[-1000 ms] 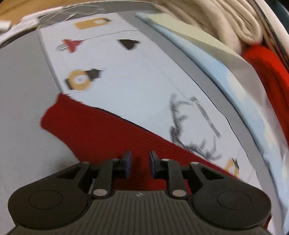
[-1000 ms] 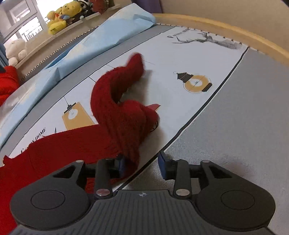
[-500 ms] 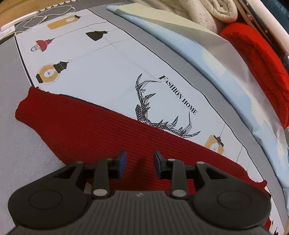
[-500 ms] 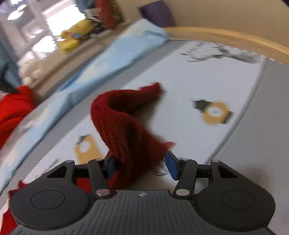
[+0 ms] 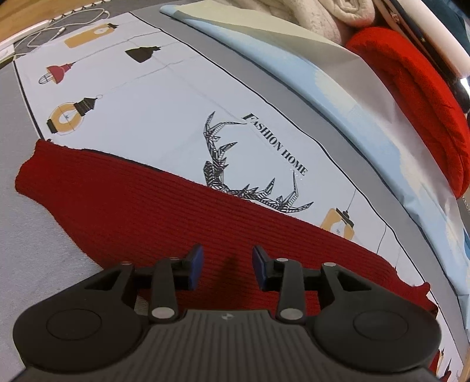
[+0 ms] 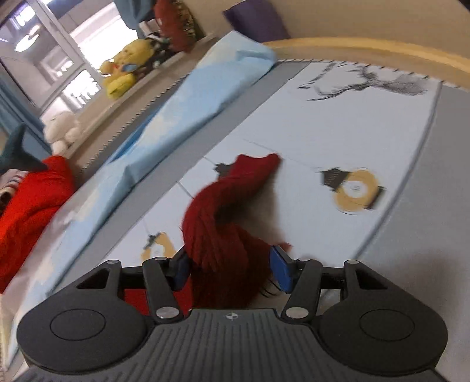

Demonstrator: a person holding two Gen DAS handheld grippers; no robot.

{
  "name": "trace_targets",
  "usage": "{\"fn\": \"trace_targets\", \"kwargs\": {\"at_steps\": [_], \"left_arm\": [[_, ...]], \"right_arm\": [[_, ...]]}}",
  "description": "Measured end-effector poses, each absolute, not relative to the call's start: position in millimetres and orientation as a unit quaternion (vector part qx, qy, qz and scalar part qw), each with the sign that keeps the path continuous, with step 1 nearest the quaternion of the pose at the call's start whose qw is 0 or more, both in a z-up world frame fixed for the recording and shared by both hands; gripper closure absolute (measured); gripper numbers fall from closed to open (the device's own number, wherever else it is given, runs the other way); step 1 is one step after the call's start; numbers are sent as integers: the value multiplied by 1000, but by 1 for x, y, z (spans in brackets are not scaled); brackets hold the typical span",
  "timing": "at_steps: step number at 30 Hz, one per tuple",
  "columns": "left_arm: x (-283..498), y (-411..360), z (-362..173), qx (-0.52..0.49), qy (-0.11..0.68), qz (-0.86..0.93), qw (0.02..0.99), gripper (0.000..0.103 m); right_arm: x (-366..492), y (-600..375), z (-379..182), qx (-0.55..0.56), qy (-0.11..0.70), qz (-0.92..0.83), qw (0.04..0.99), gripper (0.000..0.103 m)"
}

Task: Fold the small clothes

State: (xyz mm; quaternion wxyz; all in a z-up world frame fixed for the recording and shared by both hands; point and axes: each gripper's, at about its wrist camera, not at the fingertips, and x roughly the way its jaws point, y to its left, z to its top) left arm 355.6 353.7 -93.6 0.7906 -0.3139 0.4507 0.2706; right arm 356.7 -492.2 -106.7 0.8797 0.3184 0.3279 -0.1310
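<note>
A dark red knit garment (image 5: 152,205) lies flat across the printed bed sheet (image 5: 164,97) in the left wrist view. My left gripper (image 5: 225,266) is open and empty, hovering just above the garment's near part. In the right wrist view, a bunched sleeve of the same red knit (image 6: 229,211) rises in a twisted fold between the pads of my right gripper (image 6: 229,269). The jaws stand wide, with the cloth lying between them and against the left pad (image 6: 179,269); the view is blurred.
A light blue folded sheet (image 5: 337,88) runs along the far side. A bright red knit pile (image 5: 411,97) and cream blankets (image 5: 332,17) sit beyond it. A white cable (image 5: 58,26) lies at the far left. Plush toys (image 6: 120,73) line the window ledge. A wooden bed edge (image 6: 382,55) curves behind.
My left gripper opened wider and pulled back, showing more of the flat garment. My right gripper opened wider and moved, with the sleeve now standing between its jaws.
</note>
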Motion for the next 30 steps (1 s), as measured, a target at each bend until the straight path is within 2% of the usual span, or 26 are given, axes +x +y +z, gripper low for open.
{"fn": "trace_targets", "kwargs": {"at_steps": [2,4,7,8,9,12,14,15,16,17,26,28,30], "left_arm": [[355,355,-92,-318,448,273,790,62],[355,355,-92,-318,447,276,789,62],[356,353,-92,-320,448,273,789,62],[358,352,-92,-318,449,271,790,62],[359,351,-93,-317,450,270,790,62],[361,349,-94,-319,452,267,789,62],[362,348,-94,-321,451,266,789,62],[362,348,-94,-321,451,265,789,62],[362,348,-94,-321,451,265,790,62],[362,348,-94,-320,451,266,790,62],[359,355,-95,-317,452,274,787,62],[359,356,-96,-317,453,275,786,62],[361,354,-97,-316,455,273,786,62]], "right_arm": [[362,-496,-110,344,322,-118,874,60],[362,-497,-110,364,304,-111,874,80],[330,-501,-99,414,165,-144,884,88],[316,-499,-96,419,118,-166,885,88],[309,-496,-95,405,109,-196,887,88],[297,-491,-123,421,168,-300,840,87],[292,-496,-143,460,205,-330,798,81],[291,-500,-151,485,220,-328,780,72],[293,-505,-156,501,227,-316,773,58],[296,-510,-159,512,225,-296,774,54],[309,-560,-166,603,154,-140,770,56],[309,-568,-160,618,120,-102,770,70],[304,-572,-144,592,81,-110,794,80]]}}
